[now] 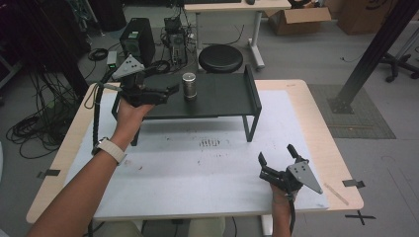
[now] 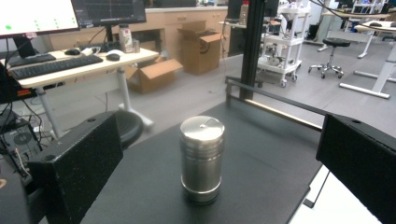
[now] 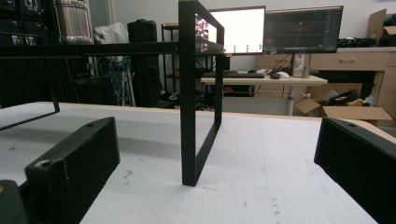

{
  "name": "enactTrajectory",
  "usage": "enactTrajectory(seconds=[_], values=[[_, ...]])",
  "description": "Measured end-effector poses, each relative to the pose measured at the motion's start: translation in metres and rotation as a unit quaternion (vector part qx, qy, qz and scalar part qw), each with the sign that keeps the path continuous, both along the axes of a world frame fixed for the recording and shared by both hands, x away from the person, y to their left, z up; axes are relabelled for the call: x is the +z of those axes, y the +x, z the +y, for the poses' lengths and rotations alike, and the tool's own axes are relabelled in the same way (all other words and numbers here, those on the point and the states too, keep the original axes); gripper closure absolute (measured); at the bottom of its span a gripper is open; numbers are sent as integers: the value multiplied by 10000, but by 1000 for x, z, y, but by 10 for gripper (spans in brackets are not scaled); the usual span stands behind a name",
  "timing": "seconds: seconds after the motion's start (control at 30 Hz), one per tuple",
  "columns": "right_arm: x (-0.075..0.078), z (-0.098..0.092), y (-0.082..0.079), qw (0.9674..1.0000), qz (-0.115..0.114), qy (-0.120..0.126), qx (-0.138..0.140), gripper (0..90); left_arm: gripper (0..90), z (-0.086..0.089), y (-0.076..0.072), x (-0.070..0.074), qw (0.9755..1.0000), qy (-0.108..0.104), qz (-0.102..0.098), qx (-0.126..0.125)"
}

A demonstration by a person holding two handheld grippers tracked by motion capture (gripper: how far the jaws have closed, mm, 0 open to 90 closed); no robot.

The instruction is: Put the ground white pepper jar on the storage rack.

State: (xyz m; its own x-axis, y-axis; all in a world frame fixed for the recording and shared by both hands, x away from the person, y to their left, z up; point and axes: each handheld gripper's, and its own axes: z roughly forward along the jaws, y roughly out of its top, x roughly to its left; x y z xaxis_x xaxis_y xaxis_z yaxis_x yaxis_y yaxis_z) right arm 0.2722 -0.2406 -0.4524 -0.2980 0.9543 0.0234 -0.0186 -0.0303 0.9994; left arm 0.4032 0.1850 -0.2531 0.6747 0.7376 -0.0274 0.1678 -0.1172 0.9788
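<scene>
L gripper near steel canister

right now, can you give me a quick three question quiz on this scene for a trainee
1. True or false: the metal can stands upright on the black shelf.
2. Which gripper is nearer the can? A) left B) right
3. Fill in: the right gripper is over the white ____.

Key: 1 true. 2 A: the left gripper is open, beside the can, not touching it. 3 mat.
</scene>
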Motion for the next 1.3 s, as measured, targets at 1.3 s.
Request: enactTrajectory(seconds=[1.3], values=[[0,1,1,10000,31,-54,-2,0,2,57,-71,-31,9956,-345,-860,164]])
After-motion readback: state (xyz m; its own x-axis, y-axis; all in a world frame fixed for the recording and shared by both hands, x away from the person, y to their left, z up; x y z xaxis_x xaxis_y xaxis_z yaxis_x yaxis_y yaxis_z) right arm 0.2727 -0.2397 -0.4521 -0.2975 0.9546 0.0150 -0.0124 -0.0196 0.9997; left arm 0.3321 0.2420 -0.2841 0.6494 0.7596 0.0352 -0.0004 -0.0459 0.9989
